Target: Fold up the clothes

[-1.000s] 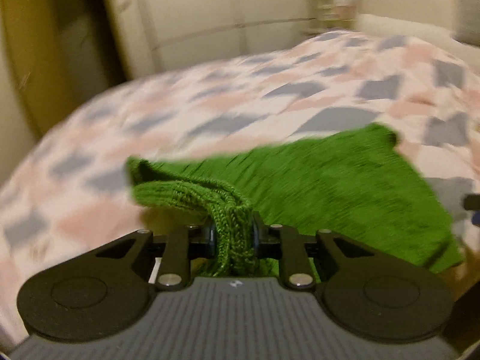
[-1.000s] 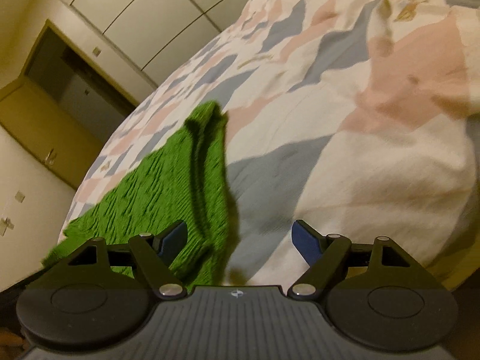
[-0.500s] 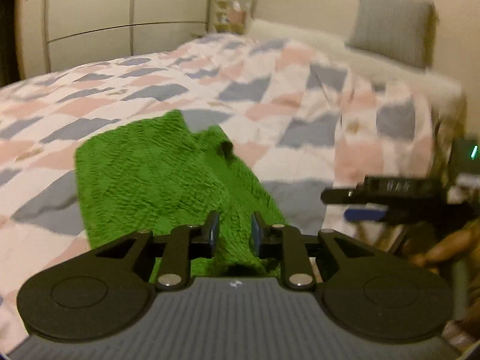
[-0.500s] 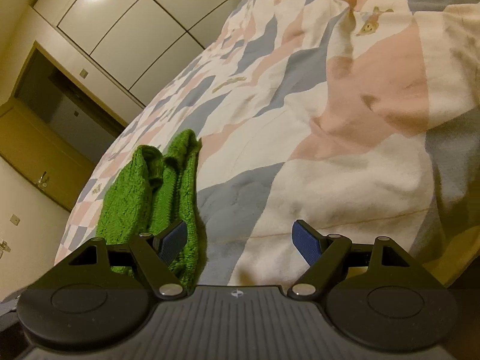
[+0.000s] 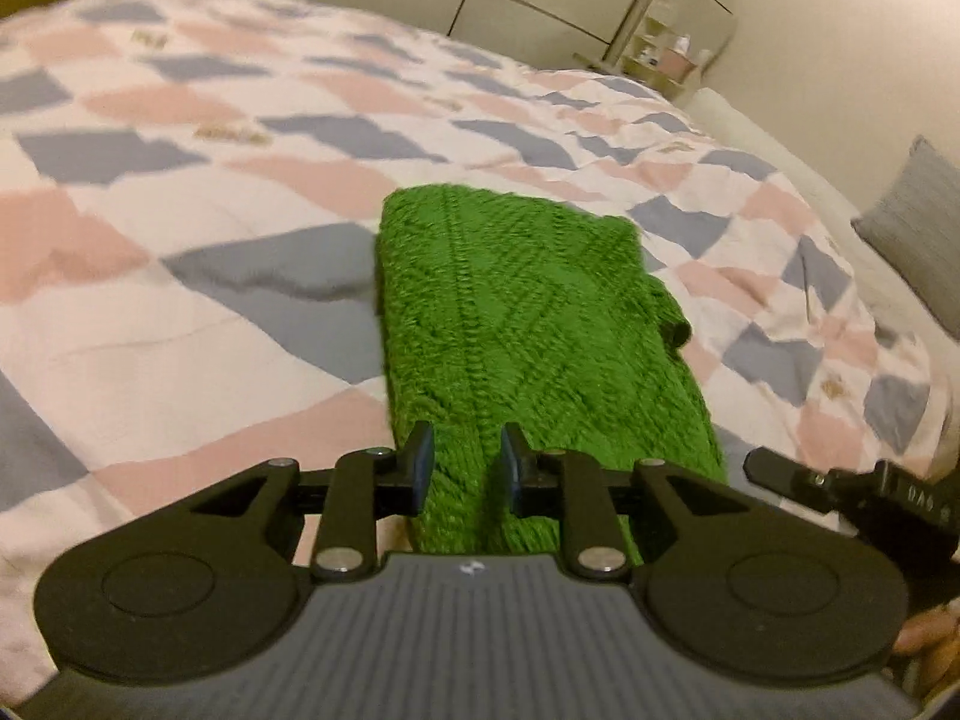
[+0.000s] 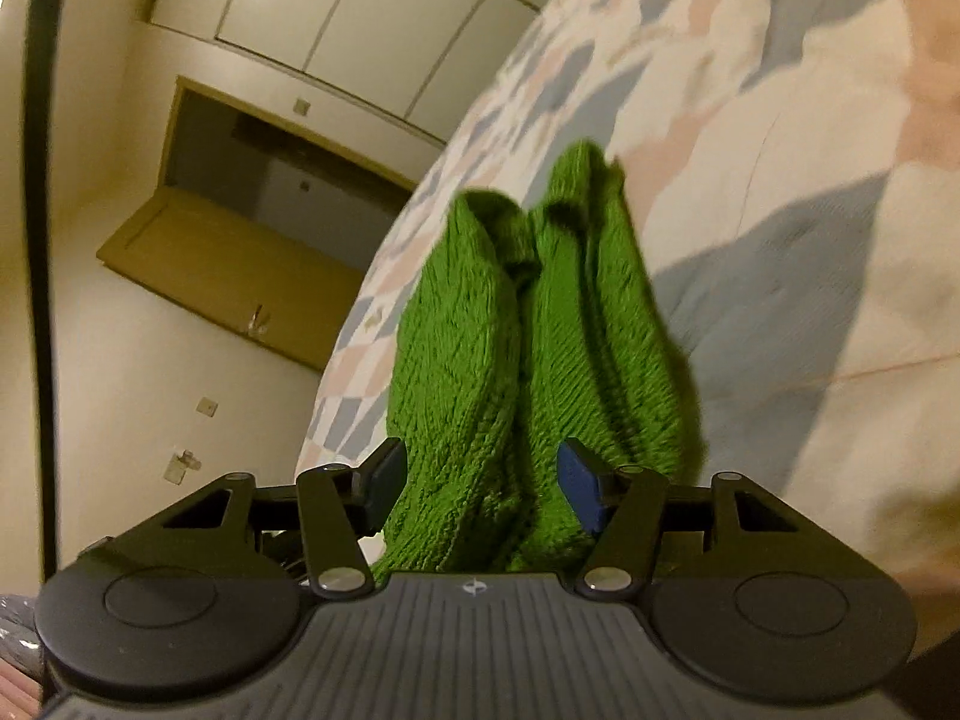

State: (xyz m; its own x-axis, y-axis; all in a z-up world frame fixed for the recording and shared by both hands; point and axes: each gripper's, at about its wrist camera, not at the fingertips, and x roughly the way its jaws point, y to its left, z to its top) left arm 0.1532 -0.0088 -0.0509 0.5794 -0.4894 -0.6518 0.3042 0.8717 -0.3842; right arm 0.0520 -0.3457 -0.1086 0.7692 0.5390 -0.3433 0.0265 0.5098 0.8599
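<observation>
A green knit sweater lies folded into a long strip on the bed's patchwork quilt. My left gripper sits at the strip's near end, its jaws narrow and pinching a ridge of the knit. In the right wrist view the sweater shows as two thick folds side by side. My right gripper is at their near end. Its jaws are closing, with the thick left fold between them and the pads at its sides without squeezing it. At the right of the left wrist view, the right gripper's black fingers show.
The quilt spreads wide around the sweater. A grey pillow lies at the bed's right side, and a small shelf stands behind. White wardrobe doors and a wooden door line the far wall.
The left gripper carried its end of the sweater over, leaving a narrow folded strip. The right gripper swung left onto the sweater's end and narrowed its jaws around it.
</observation>
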